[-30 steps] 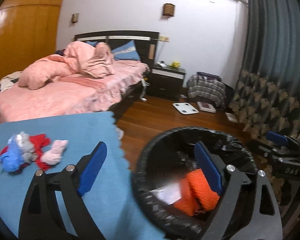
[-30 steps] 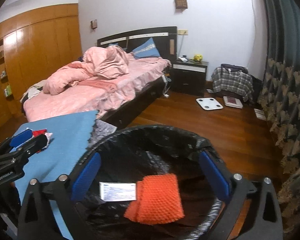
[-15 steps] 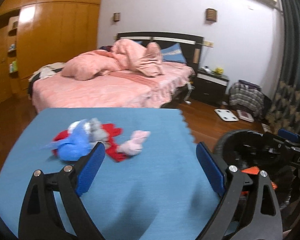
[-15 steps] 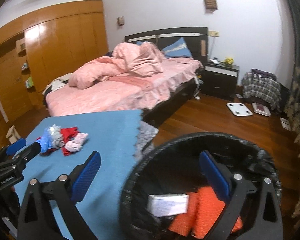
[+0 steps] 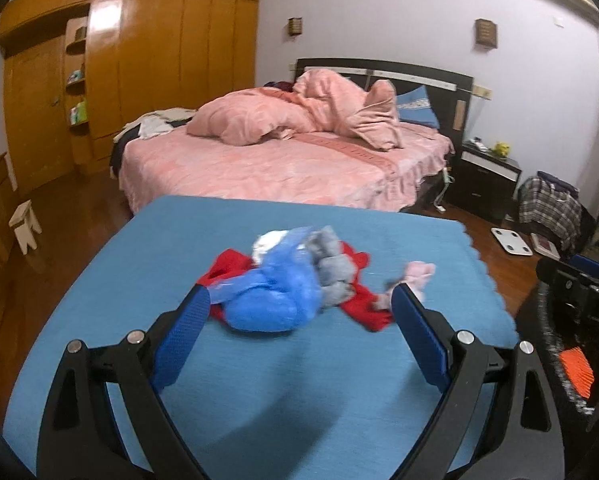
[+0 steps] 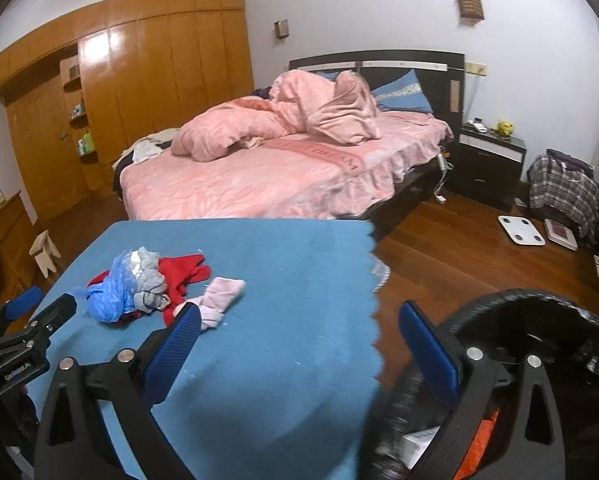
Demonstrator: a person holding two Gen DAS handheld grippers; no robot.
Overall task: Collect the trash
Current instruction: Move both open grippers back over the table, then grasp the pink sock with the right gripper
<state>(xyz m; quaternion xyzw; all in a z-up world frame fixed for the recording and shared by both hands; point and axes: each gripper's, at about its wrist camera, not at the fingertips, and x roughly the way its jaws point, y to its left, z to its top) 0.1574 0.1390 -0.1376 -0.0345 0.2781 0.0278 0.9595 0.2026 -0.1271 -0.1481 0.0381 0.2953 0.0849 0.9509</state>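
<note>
Both claws have swung away from the black-lined bin and now face the blue table, where a second ago they hung over the bin's mouth looking down at the orange cloth and white card inside. From where I stand the big pink bed [image 6: 283, 172] fills the back of the room, and in front of it the blue table [image 6: 291, 280] carries the small heap of rubbish that is left. The bin [image 6: 539, 320] sits off the table's right edge, low beside the right claw [image 6: 299, 332], with a strip of the orange cloth [image 5: 575, 372] showing at its rim in the left view. The left claw [image 5: 301, 316] is spread wide and holds nothing; the right claw is likewise spread wide and empty. The heap lies straight ahead of the left claw, just beyond its fingertips: a crumpled blue plastic bag [image 5: 275, 296] in front, a grey rag [image 5: 331, 268] touching it behind, a red cloth [image 5: 359, 304] spread underneath, and a small pink sock [image 5: 417, 274] just to the right. The blue bag runs crosswise, roughly left to right between the left claw's two fingers, so I judge a straight push forward would bracket it. In the right view the same heap sits up and to the left, with only the pink sock [image 6: 221, 300] near that claw's left finger, so the left claw looks the better placed for the bag.
</note>
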